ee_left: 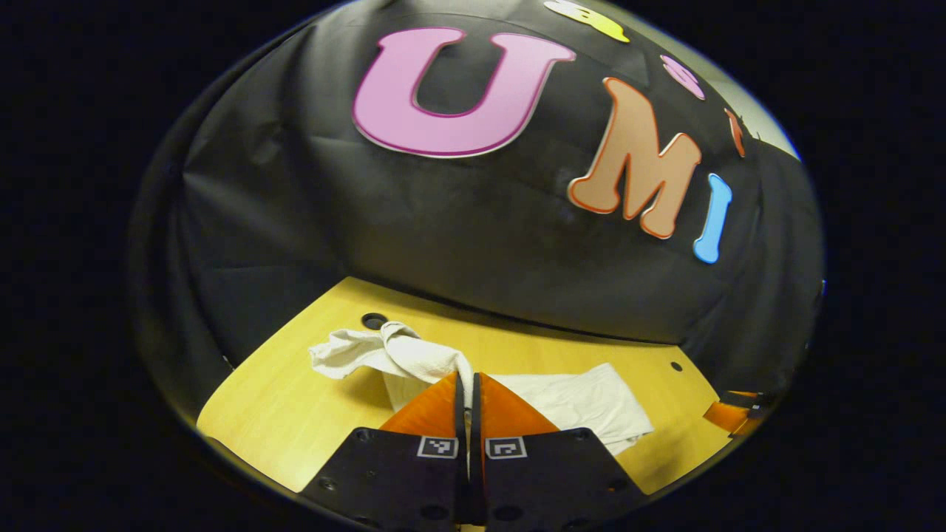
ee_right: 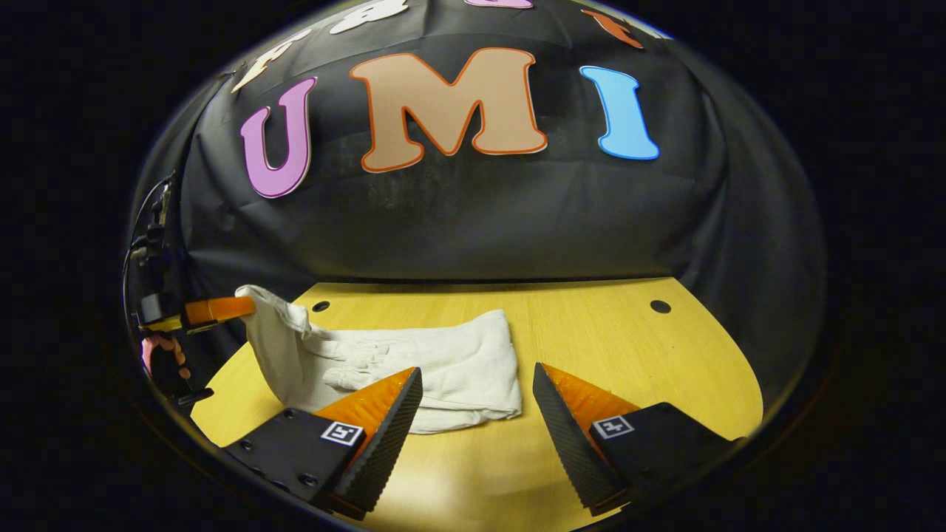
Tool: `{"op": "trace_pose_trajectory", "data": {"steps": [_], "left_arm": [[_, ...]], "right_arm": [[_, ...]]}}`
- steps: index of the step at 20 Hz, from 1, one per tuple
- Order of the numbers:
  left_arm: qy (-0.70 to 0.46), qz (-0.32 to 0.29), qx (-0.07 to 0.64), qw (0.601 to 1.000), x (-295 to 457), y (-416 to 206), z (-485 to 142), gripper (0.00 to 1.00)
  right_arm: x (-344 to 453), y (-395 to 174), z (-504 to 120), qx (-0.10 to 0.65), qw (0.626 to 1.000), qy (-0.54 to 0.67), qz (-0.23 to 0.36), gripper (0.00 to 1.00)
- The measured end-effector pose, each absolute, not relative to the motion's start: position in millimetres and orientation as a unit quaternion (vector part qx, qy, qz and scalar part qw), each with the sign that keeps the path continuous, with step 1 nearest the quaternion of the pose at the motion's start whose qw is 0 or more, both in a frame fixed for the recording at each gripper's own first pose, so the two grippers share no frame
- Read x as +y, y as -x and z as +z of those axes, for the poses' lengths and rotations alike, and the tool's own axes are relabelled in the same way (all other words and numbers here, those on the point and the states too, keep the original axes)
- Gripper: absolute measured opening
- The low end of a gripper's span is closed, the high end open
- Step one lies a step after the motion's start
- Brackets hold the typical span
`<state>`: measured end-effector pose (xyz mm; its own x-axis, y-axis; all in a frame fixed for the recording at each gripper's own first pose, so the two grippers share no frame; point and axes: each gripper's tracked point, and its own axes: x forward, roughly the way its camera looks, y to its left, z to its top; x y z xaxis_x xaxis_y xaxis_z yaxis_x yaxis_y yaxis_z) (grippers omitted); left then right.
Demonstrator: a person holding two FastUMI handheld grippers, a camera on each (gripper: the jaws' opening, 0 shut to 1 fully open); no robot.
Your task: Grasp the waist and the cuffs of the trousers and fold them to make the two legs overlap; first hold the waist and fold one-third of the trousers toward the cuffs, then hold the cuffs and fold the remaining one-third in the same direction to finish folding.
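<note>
White trousers (ee_left: 576, 399) lie folded on the yellow wooden table (ee_left: 273, 414). My left gripper (ee_left: 467, 380) is shut on one end of them, and the cloth bunches up just past its fingertips. In the right gripper view that end of the trousers (ee_right: 443, 362) rises off the table to the left gripper (ee_right: 222, 307) at the far left. My right gripper (ee_right: 476, 371) is open, low over the table at the near right edge of the trousers, with nothing between its fingers. It also appears at the right edge of the left gripper view as the right gripper (ee_left: 728, 414).
The table (ee_right: 628, 347) has small round holes (ee_right: 660, 306) near its far corners. The black cloth wall stands close behind the far edge. A hand (ee_right: 162, 351) holds the left gripper. Bare tabletop lies right of the trousers.
</note>
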<state>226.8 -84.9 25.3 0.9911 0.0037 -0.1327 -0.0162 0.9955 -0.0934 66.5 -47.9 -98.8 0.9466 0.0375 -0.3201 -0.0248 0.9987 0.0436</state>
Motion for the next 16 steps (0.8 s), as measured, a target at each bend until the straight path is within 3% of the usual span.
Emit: {"op": "trace_pose_trajectory", "data": {"steps": [3, 4, 7, 9, 16], "left_arm": [[0.041, -0.030, 0.056, 0.997, -142, -245, 39, 0.00], [0.039, -0.043, 0.053, 0.997, -161, -249, 43, 0.00], [0.014, -0.076, 0.048, 0.996, -218, -264, 46, 0.00], [-0.007, -0.102, 0.056, 0.993, -258, -269, 38, 0.00], [-0.077, -0.157, 0.096, 0.980, -347, -274, -23, 0.01]], "right_arm": [[-74, -63, -96, 0.162, 0.987, -0.018, 0.012, 0.97], [-83, -61, -96, 0.163, 0.986, -0.017, 0.011, 0.92], [-105, -59, -96, 0.164, 0.986, -0.015, 0.008, 0.97], [-120, -57, -97, 0.164, 0.986, -0.011, 0.002, 0.92], [-155, -48, -105, 0.172, 0.985, -0.018, -0.011, 0.97]]}}
